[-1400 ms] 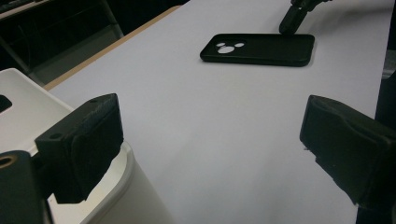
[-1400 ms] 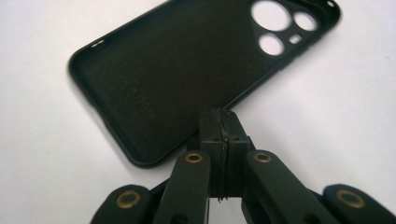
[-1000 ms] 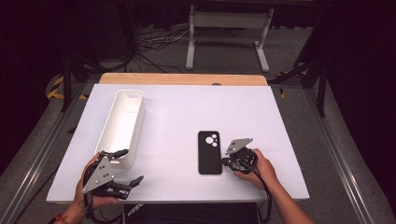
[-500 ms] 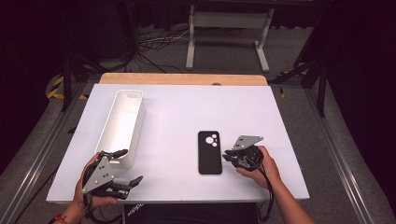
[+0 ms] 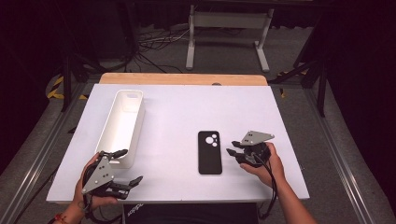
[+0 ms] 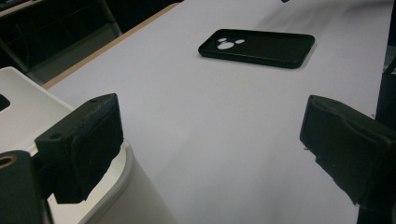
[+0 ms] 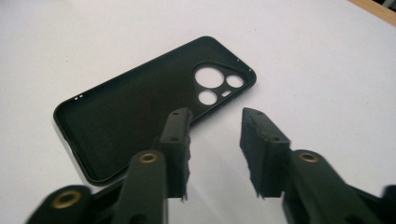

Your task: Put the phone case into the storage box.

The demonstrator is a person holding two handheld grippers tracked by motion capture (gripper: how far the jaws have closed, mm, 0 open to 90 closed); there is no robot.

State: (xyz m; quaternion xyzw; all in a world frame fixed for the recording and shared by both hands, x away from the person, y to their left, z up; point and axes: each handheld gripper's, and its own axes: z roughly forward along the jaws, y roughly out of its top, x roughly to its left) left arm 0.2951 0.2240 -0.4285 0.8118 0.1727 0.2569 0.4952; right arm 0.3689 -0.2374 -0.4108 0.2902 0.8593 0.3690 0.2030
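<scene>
I am looking down on a white table [image 5: 177, 112]. A black phone case [image 5: 209, 152] lies flat on it, hollow side up, right of centre, with its camera cut-outs at the far end. A long white tray [image 5: 122, 126] stands well apart to the left.

My right gripper [image 5: 233, 152] sits just beside the case's right long edge. Its jaws have just been opening and now stand partly apart with nothing between them. In the right gripper view the case [image 7: 149, 107] lies just ahead of the fingertips and to their left.

My left gripper [image 5: 125, 166] rests at the near left corner of the table, next to the tray's near end, jaws wide apart and empty.

I judge the step is taking hold of the case. To do it well, I should widen the jaws a little more, come in low and level, and slide one pad inside the raised rim and one outside it. The soft thin wall could buckle, so I would close gently.
</scene>
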